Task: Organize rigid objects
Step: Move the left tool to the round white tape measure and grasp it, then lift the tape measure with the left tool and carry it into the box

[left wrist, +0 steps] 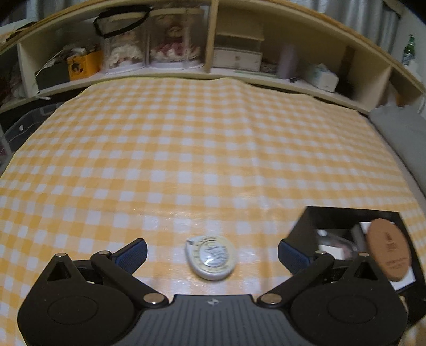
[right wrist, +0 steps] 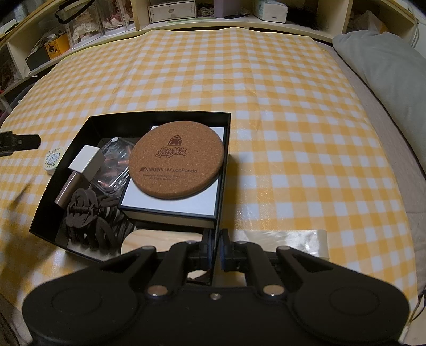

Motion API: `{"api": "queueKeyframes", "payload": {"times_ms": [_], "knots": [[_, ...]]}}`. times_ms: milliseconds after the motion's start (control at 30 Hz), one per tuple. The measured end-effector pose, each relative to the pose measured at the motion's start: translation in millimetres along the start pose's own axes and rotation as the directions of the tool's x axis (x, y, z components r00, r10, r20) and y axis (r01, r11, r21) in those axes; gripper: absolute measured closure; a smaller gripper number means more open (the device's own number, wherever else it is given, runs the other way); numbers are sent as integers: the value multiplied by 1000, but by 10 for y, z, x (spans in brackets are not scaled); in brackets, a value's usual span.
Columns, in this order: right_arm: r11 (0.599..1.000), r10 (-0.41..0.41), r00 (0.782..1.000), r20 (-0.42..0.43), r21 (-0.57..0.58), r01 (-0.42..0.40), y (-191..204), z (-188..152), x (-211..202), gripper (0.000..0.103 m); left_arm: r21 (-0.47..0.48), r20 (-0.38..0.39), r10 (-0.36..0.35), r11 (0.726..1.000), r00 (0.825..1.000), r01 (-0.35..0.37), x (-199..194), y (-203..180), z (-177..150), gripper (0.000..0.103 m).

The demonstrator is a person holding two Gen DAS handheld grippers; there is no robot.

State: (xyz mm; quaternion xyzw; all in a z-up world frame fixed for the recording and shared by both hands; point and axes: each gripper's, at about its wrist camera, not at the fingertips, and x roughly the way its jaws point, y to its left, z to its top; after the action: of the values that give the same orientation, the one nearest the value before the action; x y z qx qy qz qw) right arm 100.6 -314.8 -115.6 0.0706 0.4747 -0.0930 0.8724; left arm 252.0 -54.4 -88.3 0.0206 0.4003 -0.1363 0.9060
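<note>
Right gripper clamps the black cardboard box's near wall; inside, a round cork coaster reads "M.LanPanda". Left gripper gapes around a round white tape measure.

A box sits on the tablecloth, with a tape measure just left of it. Inside, a coaster lies on a flat case at the right; a small block, a clear container and what may be hair clips fill the left. Shelves stand far behind.
</note>
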Motion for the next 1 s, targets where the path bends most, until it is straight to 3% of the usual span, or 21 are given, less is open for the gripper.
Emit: {"api": "queueKeyframes", "payload": {"times_ms": [300, 500, 667, 733, 1000], "knots": [[1000, 0, 1000, -8, -6, 0, 7, 3, 4, 96, 193, 2, -17, 981, 1000, 16, 354, -116, -189, 2], [1000, 1, 1000, -9, -5, -1, 6, 5, 9, 96, 160, -10, -11, 987, 1000, 12, 505, -78, -248, 23], [1000, 2, 1000, -8, -5, -2, 9, 2, 2, 96, 119, 3, -6, 993, 1000, 5, 511, -13, -240, 33], [1000, 1, 1000, -9, -4, -1, 9, 3, 6, 96, 106, 7, -13, 994, 1000, 13, 508, 0, -222, 44], [1000, 1, 1000, -12, -3, -1, 1, 3, 15, 96, 96, -11, -13, 995, 1000, 14, 495, 5, -195, 44]]}}
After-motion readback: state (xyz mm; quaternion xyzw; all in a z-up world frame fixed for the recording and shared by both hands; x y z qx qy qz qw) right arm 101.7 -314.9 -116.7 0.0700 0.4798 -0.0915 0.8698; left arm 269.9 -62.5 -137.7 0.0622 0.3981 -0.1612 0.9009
